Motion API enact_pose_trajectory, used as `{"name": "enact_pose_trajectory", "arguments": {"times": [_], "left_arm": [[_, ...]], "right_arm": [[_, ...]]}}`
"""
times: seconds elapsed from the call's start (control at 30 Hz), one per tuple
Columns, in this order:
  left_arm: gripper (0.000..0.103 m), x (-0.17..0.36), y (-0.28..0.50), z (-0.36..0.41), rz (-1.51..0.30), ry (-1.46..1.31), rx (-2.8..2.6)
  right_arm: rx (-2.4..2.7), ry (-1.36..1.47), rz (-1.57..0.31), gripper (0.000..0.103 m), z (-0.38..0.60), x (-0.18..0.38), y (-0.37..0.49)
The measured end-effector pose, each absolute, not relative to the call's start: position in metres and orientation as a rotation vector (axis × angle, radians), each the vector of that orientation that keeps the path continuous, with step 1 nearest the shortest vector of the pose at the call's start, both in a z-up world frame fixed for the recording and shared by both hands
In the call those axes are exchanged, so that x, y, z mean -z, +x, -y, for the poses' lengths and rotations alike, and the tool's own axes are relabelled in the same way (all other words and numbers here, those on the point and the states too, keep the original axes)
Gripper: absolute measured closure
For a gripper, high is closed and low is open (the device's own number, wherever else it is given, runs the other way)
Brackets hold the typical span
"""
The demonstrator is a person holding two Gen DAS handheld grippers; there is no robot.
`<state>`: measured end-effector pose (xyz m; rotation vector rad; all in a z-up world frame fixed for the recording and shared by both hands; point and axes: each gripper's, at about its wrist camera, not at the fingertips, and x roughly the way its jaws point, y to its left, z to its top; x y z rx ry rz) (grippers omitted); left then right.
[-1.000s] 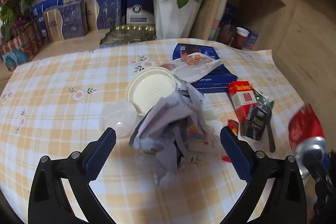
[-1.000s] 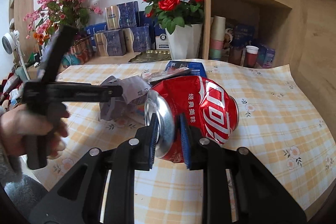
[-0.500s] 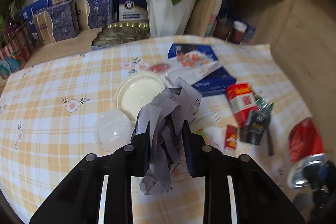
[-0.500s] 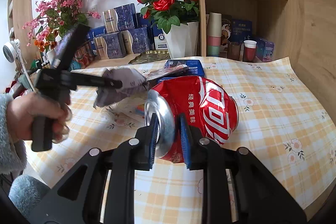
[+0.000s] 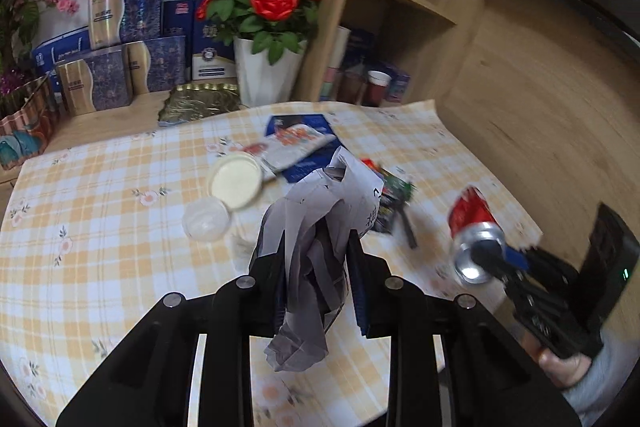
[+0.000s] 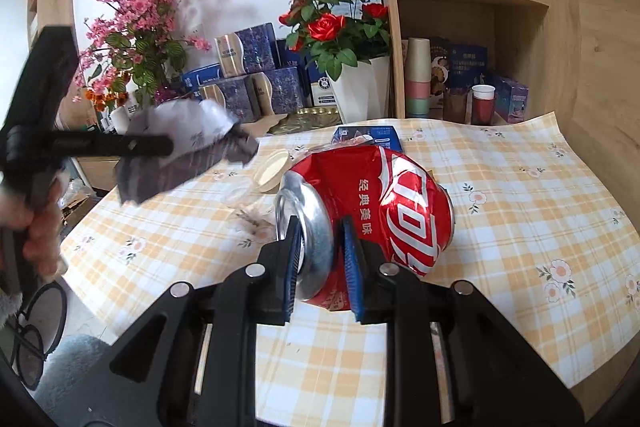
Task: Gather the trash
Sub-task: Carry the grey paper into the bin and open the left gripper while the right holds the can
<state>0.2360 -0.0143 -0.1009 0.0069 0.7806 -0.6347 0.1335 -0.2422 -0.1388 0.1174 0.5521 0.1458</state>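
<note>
Left gripper (image 5: 316,279): jaws narrow, clamped on crumpled grey-white paper (image 5: 316,227), held clear above the table (image 5: 100,227), paper spilling above and below the pads. Right gripper (image 6: 320,263): jaws narrow, pinching the rim end of a dented red soda can (image 6: 384,207), can lifted off the checked tablecloth (image 6: 520,227).

From the left wrist view, at 3 o'clock of the paper: the same can (image 5: 474,227) with the right gripper's blue pad at its mouth. At 11 o'clock, on the cloth: a cream round lid (image 5: 236,183) and, just beside it toward 8 o'clock, a clear plastic lid (image 5: 206,219). At 12 o'clock: a dark blue box (image 5: 304,147) under a clear printed wrapper (image 5: 296,143). At 2 o'clock, partly hidden behind the paper: small dark and red packets (image 5: 390,203), blurred.

Beyond the table at 12 o'clock: a white pot of red roses (image 5: 268,67), blue and gold gift boxes (image 5: 120,67) to 10 o'clock, a gold tray (image 5: 200,103) in front of them. At 1 o'clock: wooden shelves (image 5: 400,11) holding stacked cups.

From the right wrist view, at 9 o'clock: the left gripper and its paper (image 6: 188,151), blurred, hiding part of the boxes behind; a hand (image 6: 36,235) gripping the handle.
</note>
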Motion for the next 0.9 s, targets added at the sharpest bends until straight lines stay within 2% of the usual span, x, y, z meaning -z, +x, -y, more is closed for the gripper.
{"name": "enact_pose_trajectory", "arguments": {"times": [0.2, 0.43, 0.67, 0.9], "left_arm": [[0.077, 0.118, 0.162, 0.006, -0.84, -0.043, 0.685], [0.077, 0.171, 0.085, 0.015, -0.97, -0.036, 0.739], [0.077, 0.221, 0.06, 0.036, -1.09, 0.049, 0.796], [0.076, 0.278, 0.059, 0.062, -1.275, 0.261, 0.808]], "right_arm": [[-0.158, 0.104, -0.532, 0.079, 0.244, 0.117, 0.087], [-0.15, 0.084, -0.534, 0.079, 0.245, 0.108, 0.031], [-0.149, 0.074, -0.564, 0.079, 0.246, 0.113, 0.009], [-0.142, 0.092, -0.572, 0.079, 0.25, 0.122, 0.016]]}}
